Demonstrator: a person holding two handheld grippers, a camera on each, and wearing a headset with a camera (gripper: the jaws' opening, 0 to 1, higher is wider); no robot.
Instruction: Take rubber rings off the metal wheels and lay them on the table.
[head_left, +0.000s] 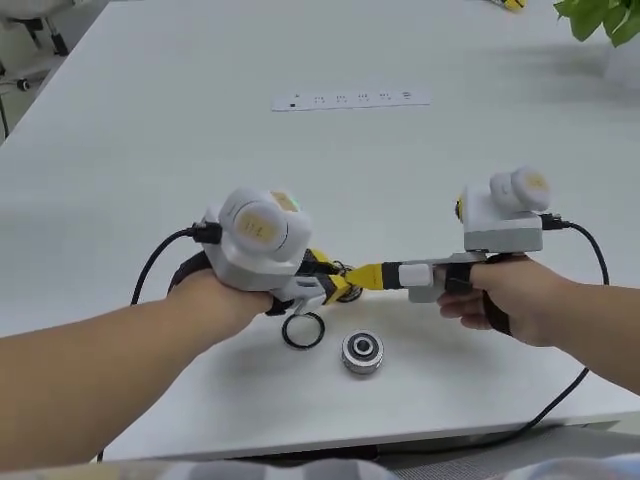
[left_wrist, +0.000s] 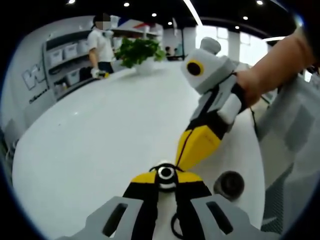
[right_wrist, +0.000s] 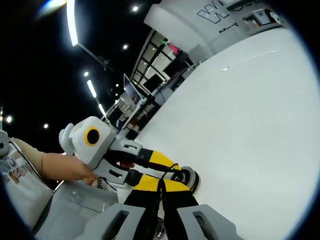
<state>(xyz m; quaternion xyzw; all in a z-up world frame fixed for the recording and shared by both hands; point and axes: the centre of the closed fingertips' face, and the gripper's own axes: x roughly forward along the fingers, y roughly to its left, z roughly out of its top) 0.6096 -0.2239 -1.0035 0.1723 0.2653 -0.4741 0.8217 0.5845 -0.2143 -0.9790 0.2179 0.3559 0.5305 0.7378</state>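
My left gripper (head_left: 335, 288) is shut on a small metal wheel (left_wrist: 166, 173) and holds it just above the white table (head_left: 200, 130). The right gripper (head_left: 358, 277) comes in from the right, its yellow jaws pinched together at that wheel's rim on a thin black rubber ring (right_wrist: 168, 173). In the right gripper view the wheel (right_wrist: 189, 177) sits in the left gripper's jaws just past my right gripper (right_wrist: 161, 184). A loose black rubber ring (head_left: 303, 330) lies on the table below the grippers. Beside it stands a bare metal wheel (head_left: 362, 352), also visible as the bare wheel (left_wrist: 230, 184).
A white power strip (head_left: 350, 98) lies far back on the table. A green plant (head_left: 600, 18) stands at the back right corner. The table's front edge (head_left: 350, 440) is close behind the loose wheel. Black cables trail off both grippers. A person (left_wrist: 102, 45) stands far off.
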